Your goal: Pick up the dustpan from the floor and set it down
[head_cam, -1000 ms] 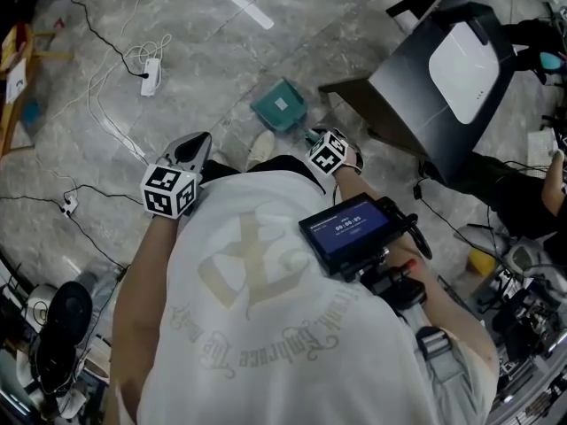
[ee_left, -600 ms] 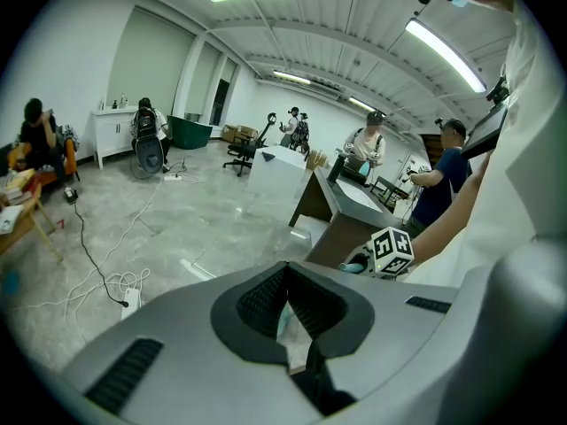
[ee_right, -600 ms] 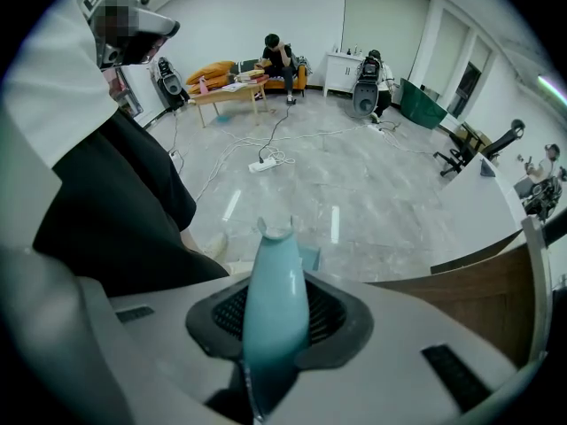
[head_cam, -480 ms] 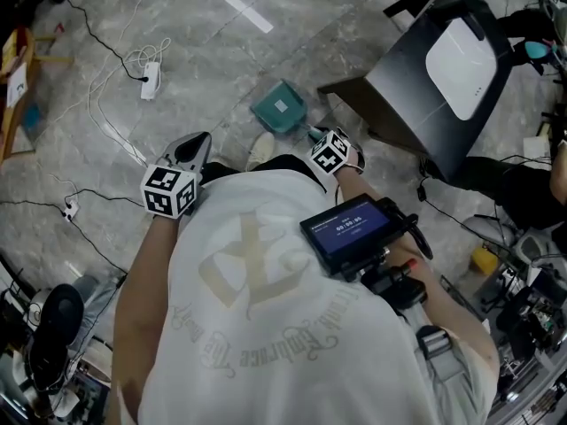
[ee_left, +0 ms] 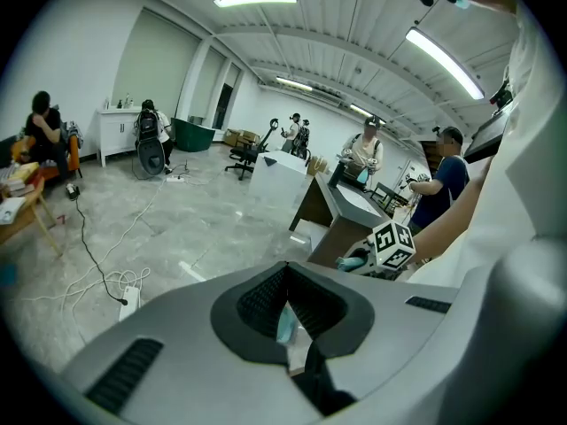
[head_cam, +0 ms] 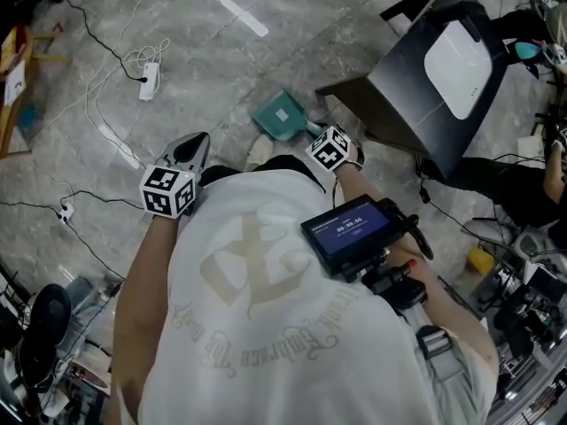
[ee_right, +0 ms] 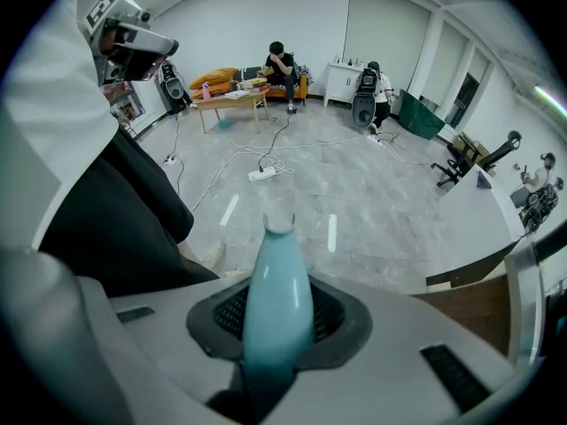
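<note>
In the head view the teal dustpan (head_cam: 280, 115) sits low over the grey floor (head_cam: 177, 34), just beside the foot of the dark desk (head_cam: 416, 78). Its handle (head_cam: 309, 128) runs back into the right gripper (head_cam: 319, 138), and the left gripper (head_cam: 190, 150) hangs well apart from the desk, at the person's other side. In the left gripper view that gripper's jaws are drawn together with nothing clamped between them, and the desk stands ahead of them across the floor. In the right gripper view the pale handle stands between the pads, and the jaws are closing on it, hugging its sides. This looks like the pick-up step, with the grasp being made firm. Whether the pan has left the floor I cannot tell. The next move probably calls for a secure hold and a steady lift clear of the desk's foot, then a gentle lowering to set it down.
</note>
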Demonstrator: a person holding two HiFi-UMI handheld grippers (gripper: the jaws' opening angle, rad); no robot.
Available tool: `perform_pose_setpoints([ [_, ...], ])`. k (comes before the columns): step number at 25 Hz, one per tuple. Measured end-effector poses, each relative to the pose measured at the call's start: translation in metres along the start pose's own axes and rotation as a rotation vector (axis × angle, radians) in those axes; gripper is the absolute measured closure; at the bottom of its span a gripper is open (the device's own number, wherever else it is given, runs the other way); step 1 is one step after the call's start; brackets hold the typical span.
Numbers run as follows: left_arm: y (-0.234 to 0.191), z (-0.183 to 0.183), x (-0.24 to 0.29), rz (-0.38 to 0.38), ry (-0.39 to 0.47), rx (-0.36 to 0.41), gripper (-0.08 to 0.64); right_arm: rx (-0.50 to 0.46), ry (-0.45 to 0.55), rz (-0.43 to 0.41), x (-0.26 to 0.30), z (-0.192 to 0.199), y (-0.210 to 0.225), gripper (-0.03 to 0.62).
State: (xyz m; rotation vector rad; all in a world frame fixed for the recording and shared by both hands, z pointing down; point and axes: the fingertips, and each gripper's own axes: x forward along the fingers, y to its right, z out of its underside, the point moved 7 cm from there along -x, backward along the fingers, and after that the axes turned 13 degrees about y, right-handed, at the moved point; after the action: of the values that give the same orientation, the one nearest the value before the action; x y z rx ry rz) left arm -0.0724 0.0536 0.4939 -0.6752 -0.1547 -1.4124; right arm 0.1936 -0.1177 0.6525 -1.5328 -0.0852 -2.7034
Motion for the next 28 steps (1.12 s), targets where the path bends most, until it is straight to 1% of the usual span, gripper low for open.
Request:
perform_pose_setpoints([
  [3,-0.004,0.002,-0.006,-0.007,0.008,-0.012,0.549,-0.005,0.005,0.005,-0.003,-0.009,0.000,0.497],
  [10,-0.029,0.022,-0.045,-0.032,0.056,-0.059,0.549,-0.037,0.012,0.017,-0.006,-0.039,-0.022,0.497],
  [14,-0.047,0.031,-0.063,-0.060,0.079,-0.088,0.549,-0.017,0.047,0.029,-0.008,-0.062,-0.029,0.497],
  [18,-0.061,0.038,-0.082,-0.074,0.102,-0.096,0.549,-0.013,0.094,0.045,-0.010,-0.094,-0.038,0.497],
  [28,-0.064,0.045,-0.098,-0.121,0.150,-0.124,0.549,-0.123,0.177,0.018,-0.021,-0.158,-0.041,0.497],
])
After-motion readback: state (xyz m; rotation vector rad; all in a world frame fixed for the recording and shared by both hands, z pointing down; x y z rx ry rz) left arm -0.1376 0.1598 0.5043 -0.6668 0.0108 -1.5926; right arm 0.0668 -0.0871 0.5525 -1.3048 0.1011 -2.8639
